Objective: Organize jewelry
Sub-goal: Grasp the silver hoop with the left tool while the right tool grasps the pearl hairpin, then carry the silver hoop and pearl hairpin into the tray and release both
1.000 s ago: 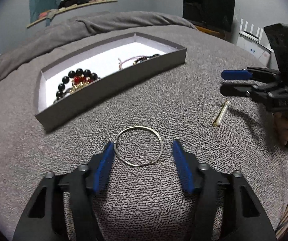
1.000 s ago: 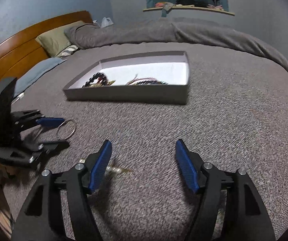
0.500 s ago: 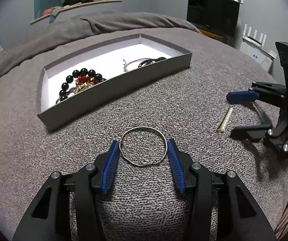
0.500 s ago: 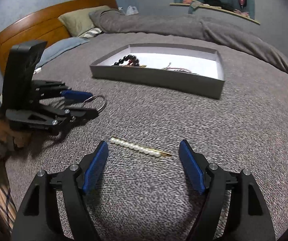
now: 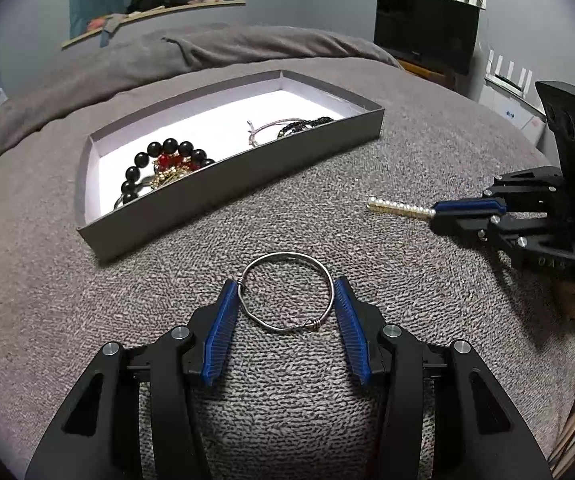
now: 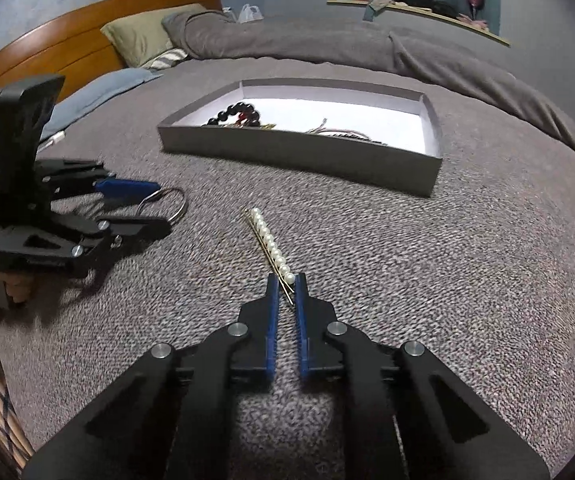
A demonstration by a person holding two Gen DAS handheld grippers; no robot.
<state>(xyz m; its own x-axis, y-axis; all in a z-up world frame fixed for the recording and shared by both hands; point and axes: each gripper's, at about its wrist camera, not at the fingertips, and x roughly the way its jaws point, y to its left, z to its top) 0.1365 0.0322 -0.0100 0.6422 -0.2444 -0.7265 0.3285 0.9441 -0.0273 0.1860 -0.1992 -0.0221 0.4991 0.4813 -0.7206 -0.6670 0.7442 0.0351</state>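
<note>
Jewelry lies partly in the shallow grey cardboard box [image 5: 243,172] with a white floor on the grey knitted bedspread [image 5: 407,280]: a black bead bracelet [image 5: 159,160] and thin cords [image 5: 287,128]. Nothing stands between either gripper and the box. The left gripper [image 5: 287,300] clamps the thin silver wire bangle [image 5: 287,292] between both blue pads. The right gripper [image 6: 286,284] is closed on the end of the gold pearl hairpin [image 6: 269,244]. Only the right view shows the wooden headboard [image 6: 67,52] and pillows.
</note>
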